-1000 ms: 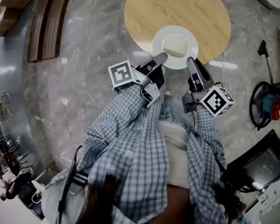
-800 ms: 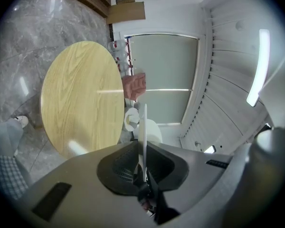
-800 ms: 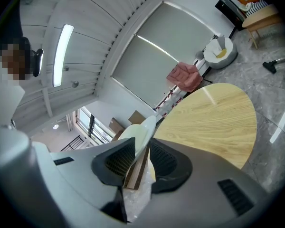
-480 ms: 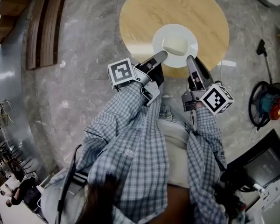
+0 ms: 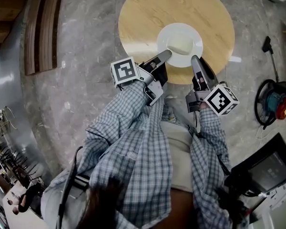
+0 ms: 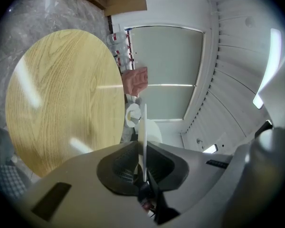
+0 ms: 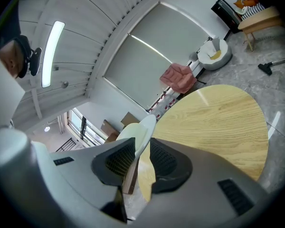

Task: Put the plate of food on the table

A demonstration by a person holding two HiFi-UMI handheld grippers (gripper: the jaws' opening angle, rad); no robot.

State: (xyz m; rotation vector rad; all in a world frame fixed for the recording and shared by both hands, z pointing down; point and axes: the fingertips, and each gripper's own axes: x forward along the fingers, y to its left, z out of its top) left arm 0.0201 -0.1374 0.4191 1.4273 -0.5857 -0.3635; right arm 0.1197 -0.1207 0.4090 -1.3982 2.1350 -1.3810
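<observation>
The plate (image 5: 179,44), over the table (image 5: 143,13), lies just ahead of the left gripper (image 5: 165,56) and right gripper (image 5: 195,60), each pinching its rim.

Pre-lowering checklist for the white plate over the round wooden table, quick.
1. Jaws of left gripper shut on the rim of the round white plate: ok.
2. Jaws of right gripper shut on the plate's rim: ok.
3. Plate wholly above the round light-wood table: ok.
4. Pale block of food sits mid-plate: ok.
5. Plate touching the tabletop: cannot tell.
</observation>
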